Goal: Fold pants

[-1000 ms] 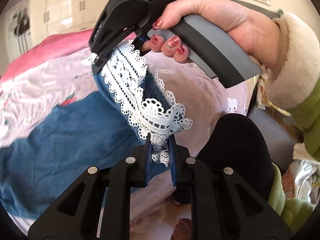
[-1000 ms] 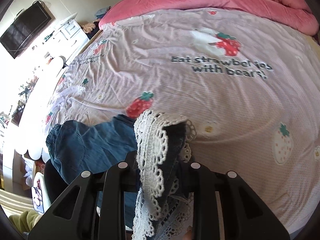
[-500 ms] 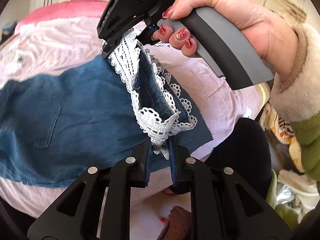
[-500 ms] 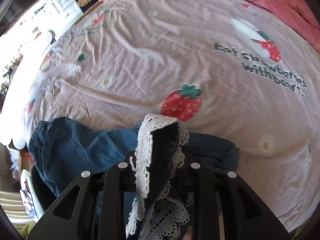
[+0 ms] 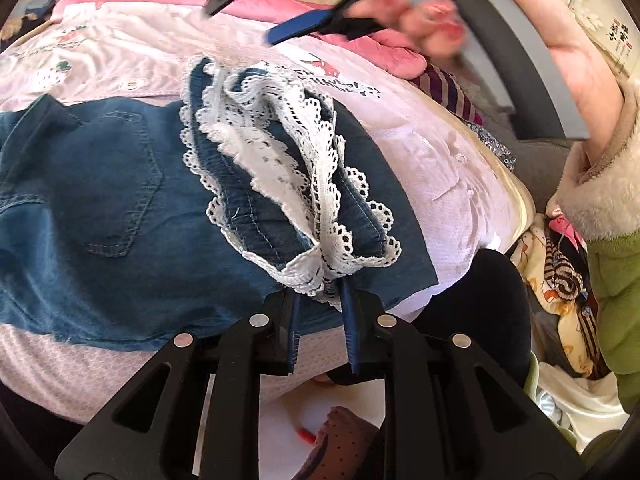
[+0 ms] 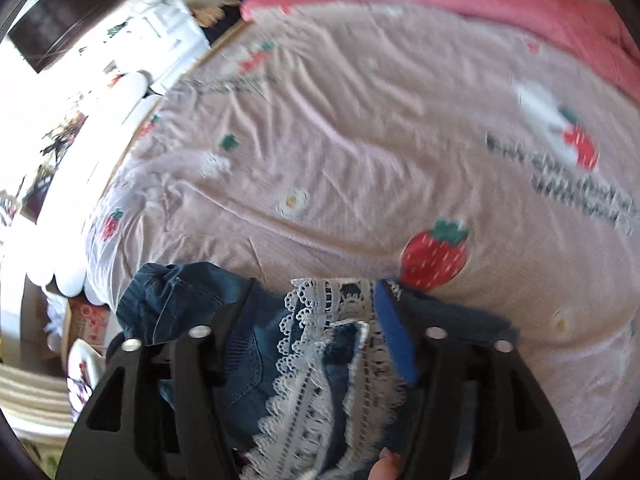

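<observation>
Denim pants (image 5: 100,216) lie across the near edge of the bed, spread over a pale pink bedsheet (image 6: 340,152) printed with strawberries. Their lace-trimmed cuffs (image 5: 288,184) are doubled back on top of the blue fabric, close to the back pocket (image 5: 124,184). The left gripper (image 5: 320,300) has its blue-padded fingers pinched on a corner of the white lace, at the lower end of the bunched cuffs. Above, blurred in the left wrist view, the right gripper (image 6: 316,308) has its fingers spread wide apart with nothing clamped between them; in its own view the lace lies loose in the gap, beside one blue pad (image 6: 394,340). A pink quilt (image 6: 460,4) is heaped along the far side of the bed.
</observation>
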